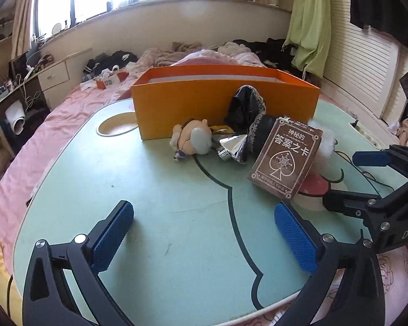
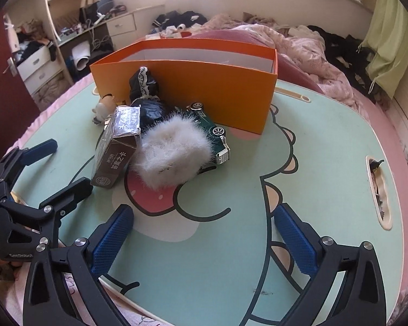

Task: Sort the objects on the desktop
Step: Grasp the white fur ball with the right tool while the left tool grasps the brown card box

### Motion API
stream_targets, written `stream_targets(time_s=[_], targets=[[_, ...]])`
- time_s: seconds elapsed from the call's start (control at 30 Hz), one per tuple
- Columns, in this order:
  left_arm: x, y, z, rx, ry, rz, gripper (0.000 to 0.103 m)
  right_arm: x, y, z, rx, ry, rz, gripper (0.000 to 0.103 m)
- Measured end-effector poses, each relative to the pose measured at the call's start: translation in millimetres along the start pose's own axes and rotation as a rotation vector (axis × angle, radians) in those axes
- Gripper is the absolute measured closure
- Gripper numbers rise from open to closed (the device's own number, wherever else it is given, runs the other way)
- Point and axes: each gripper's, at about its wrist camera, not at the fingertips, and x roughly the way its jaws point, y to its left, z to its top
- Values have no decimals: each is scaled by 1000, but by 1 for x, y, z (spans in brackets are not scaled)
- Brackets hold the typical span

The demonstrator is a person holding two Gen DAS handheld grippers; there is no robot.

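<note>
a mint green table [image 2: 326, 141] with a cartoon print sits on a pink bed [image 1: 68, 103] in a cluttered bedroom under bright windows. the orange box [image 2: 187, 87] stands at its far side, with a card box [image 1: 285, 157], fluffy toy [image 2: 171, 157], toy car [image 2: 217, 135] and doll [image 1: 193, 138] heaped before it. left gripper [image 1: 204, 239] and right gripper [image 2: 204, 239] hover with jaws wide, holding nothing.

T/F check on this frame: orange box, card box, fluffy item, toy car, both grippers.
1. The orange box stands open-topped on the table. True.
2. The brown card box is inside the orange box. False: it lies on the table in front of it.
3. The left gripper holds the white fluffy item. False: its fingers are open and empty.
4. The green toy car touches the fluffy item. True.
5. The right gripper is open. True.
</note>
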Motion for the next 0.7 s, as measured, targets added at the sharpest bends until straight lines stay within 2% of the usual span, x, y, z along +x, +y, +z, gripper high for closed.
stream_targets(time_s=[0.7], targets=[[0, -2, -1, 7, -24, -10, 0, -1, 0, 0, 0, -1, 1, 0]])
